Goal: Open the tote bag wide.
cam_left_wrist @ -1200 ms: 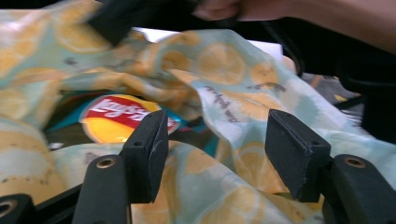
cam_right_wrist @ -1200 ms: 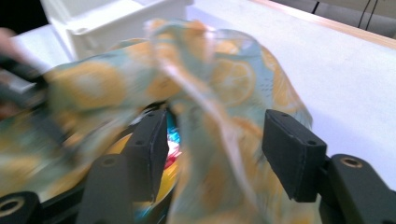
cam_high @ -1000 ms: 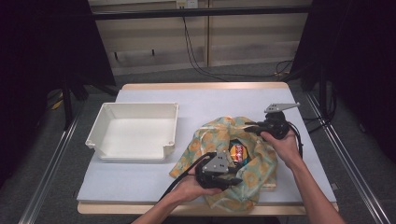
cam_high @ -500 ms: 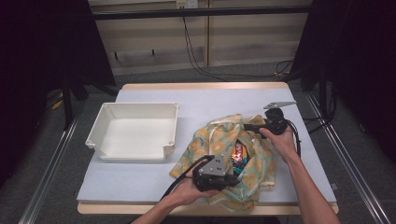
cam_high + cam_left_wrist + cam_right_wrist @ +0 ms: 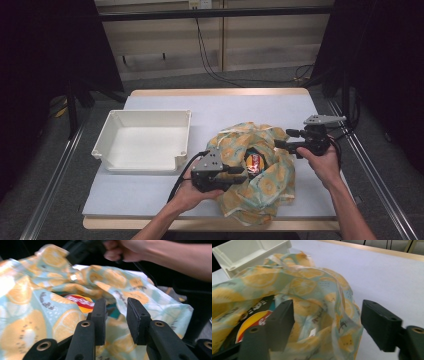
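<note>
A lemon-print cloth (image 5: 265, 192) lies bunched on the table, its folds partly covering an orange and red snack packet (image 5: 253, 162). My left gripper (image 5: 242, 171) points at the bundle from the left. In the left gripper view its jaws (image 5: 116, 315) have just been opening and stand open, with the cloth (image 5: 30, 315) and packet (image 5: 80, 301) behind them and nothing pinched. My right gripper (image 5: 278, 145) is at the cloth's right edge. Its jaws (image 5: 327, 317) have just been opening and stand wide apart, a loose fold of cloth (image 5: 312, 287) between them, the packet (image 5: 254, 317) at left.
A white tray (image 5: 150, 112) sits on the left half of the table, also at the top left of the right gripper view (image 5: 237, 252). The pale table top (image 5: 225, 107) stretches behind the cloth. Dark frame posts and cables stand beyond the table's far edge.
The right gripper has shifted right, off the bundle's centre. The left gripper has drawn back a little to the left. The cloth has stayed in place.
</note>
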Demonstrator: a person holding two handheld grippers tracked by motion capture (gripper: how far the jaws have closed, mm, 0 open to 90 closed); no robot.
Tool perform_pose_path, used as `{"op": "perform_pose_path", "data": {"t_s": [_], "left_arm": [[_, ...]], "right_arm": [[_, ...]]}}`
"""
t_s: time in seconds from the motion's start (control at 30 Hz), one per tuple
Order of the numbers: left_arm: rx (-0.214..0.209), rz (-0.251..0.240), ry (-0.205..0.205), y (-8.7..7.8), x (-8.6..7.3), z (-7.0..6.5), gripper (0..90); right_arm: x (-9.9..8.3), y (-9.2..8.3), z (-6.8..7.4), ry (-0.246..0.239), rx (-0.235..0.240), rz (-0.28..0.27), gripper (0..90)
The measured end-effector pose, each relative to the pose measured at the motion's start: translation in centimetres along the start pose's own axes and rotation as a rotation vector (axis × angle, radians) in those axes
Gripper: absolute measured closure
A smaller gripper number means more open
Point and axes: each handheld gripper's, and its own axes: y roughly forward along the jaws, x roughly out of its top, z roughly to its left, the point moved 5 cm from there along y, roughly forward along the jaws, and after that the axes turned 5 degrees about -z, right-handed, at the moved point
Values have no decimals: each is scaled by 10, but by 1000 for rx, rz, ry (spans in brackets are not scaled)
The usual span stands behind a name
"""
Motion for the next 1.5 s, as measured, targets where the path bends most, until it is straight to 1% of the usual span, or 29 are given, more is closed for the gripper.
{"op": "perform_pose_path", "data": {"t_s": [0.03, 0.07, 0.13, 0.17, 0.2, 0.23, 0.27, 0.37, 0.47, 0.5, 0.53, 0.6, 0.7, 0.77, 0.8, 0.87, 0.9, 0.93, 0.97, 1.0, 1.03, 1.07, 1.1, 1.17, 1.23, 1.27, 1.4, 1.47, 1.5], "left_arm": [[9, -3, -2, 0, 2, 3, 706], [9, -9, -8, 1, 3, 6, 706], [39, -10, -8, 2, 7, 13, 704], [42, -23, -15, 3, 10, 16, 704], [45, -22, -13, 3, 11, 20, 694], [60, -19, -19, 3, 12, 24, 694], [80, -15, -22, 3, 12, 28, 690], [120, -6, -43, 4, 8, 40, 673], [145, 12, -61, 5, 2, 50, 639], [164, 39, -67, 6, -4, 55, 632], [164, 39, -67, 6, -4, 55, 621], [173, 58, -72, 6, -8, 58, 606], [196, 92, -62, 6, -15, 61, 522], [210, 123, -58, 7, -20, 66, 487], [223, 133, -61, 8, -23, 69, 476], [221, 143, -82, 8, -29, 73, 472], [220, 149, -86, 8, -32, 74, 494], [220, 161, -91, 7, -34, 75, 543], [196, 172, -88, 5, -36, 75, 607], [190, 176, -70, 3, -36, 74, 730], [210, 189, -61, 1, -36, 75, 816], [197, 184, -76, -3, -36, 76, 876], [208, 181, -80, -6, -35, 78, 895], [207, 161, -97, -15, -33, 81, 900], [223, 137, -112, -26, -30, 84, 900], [221, 112, -126, -32, -29, 85, 900], [235, 59, -153, -63, -30, 89, 900], [248, 66, -149, -72, -35, 89, 900], [237, 65, -160, -76, -38, 88, 900]], "right_arm": [[1, -4, 9, -7, 34, -17, 501], [1, -4, 9, -7, 34, -17, 501], [0, -2, 20, -32, 77, -5, 580], [1, 0, 25, -48, 72, 3, 605], [2, 4, 31, -55, 62, 21, 588], [2, 4, 31, -55, 62, 21, 588], [5, 3, 29, -67, 25, 19, 574], [11, -5, 17, -34, 22, -18, 600], [9, -8, 25, -62, 48, -15, 655], [5, -3, 35, -77, 91, 6, 670], [5, -3, 35, -77, 91, 6, 670], [-1, 8, 41, -81, 108, 34, 661], [-8, 26, 41, -73, 104, 58, 534], [-10, 37, 40, -71, 103, 62, 479], [-11, 41, 39, -71, 100, 67, 470], [-13, 49, 39, -80, 80, 80, 482], [-14, 53, 38, -75, 78, 86, 556], [-14, 54, 37, -71, 72, 86, 670], [-14, 54, 35, -54, 69, 79, 756], [-12, 52, 34, -37, 80, 63, 855], [-10, 48, 34, -36, 84, 47, 900], [-8, 44, 33, -32, 80, 37, 900], [-5, 40, 32, -37, 83, 32, 900], [-1, 30, 28, -24, 87, 15, 900], [2, 19, 23, -12, 93, -7, 900], [4, 14, 19, -6, 95, -15, 900], [6, -5, 2, 29, 72, -58, 900], [4, -10, -5, 39, 59, -70, 900], [2, -12, -8, 47, 52, -78, 900]]}}
